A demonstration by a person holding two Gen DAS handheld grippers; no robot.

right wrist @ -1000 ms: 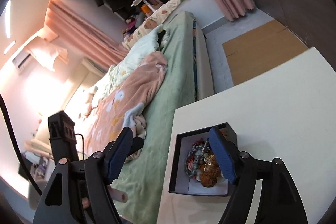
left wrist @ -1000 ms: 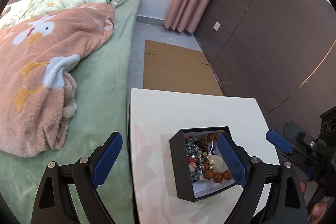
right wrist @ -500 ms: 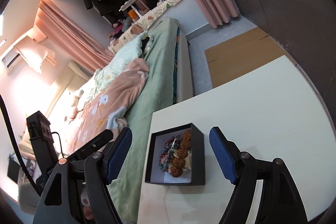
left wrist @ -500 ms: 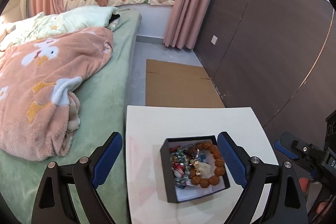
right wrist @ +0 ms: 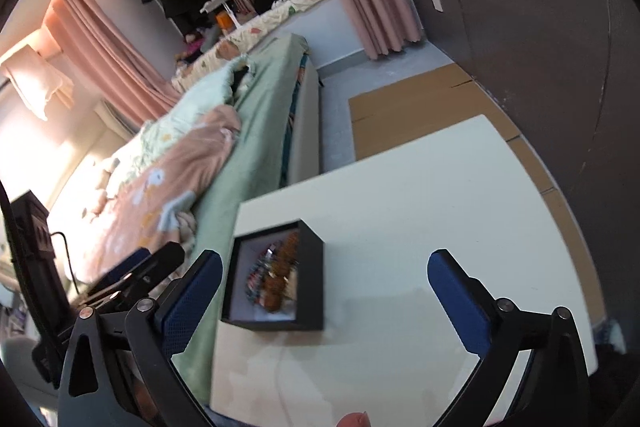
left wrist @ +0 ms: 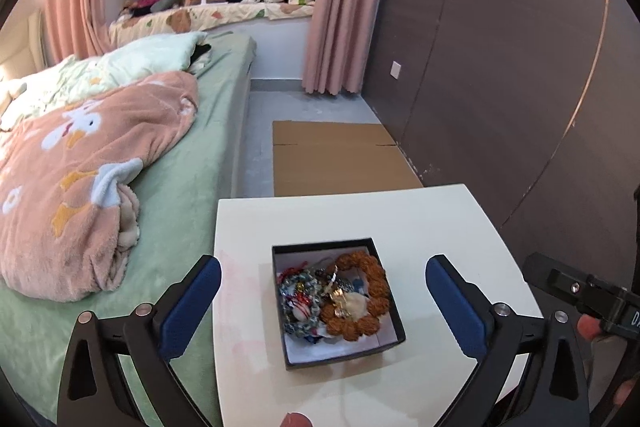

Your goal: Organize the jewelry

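Note:
A black open box [left wrist: 384, 341] stands on the white table [left wrist: 360, 219]. It holds a brown bead bracelet [left wrist: 366, 291] and a tangle of coloured bead jewelry [left wrist: 298, 297]. My left gripper [left wrist: 322, 305] is open and empty, above the box and nearer than it. In the right wrist view the box [right wrist: 310, 279] sits left of centre, and my right gripper [right wrist: 324, 297] is open and empty above the table to its right. The left gripper also shows at the left of that view [right wrist: 136, 273].
A green bed [left wrist: 188, 179] with a pink blanket [left wrist: 80, 163] borders the table's left side. Flat cardboard [left wrist: 336, 159] lies on the floor beyond the table. A dark panel wall [left wrist: 500, 87] runs along the right.
Both grippers have pulled back and up from the box. The box now appears smaller and whole in the left wrist view. Both stayed open.

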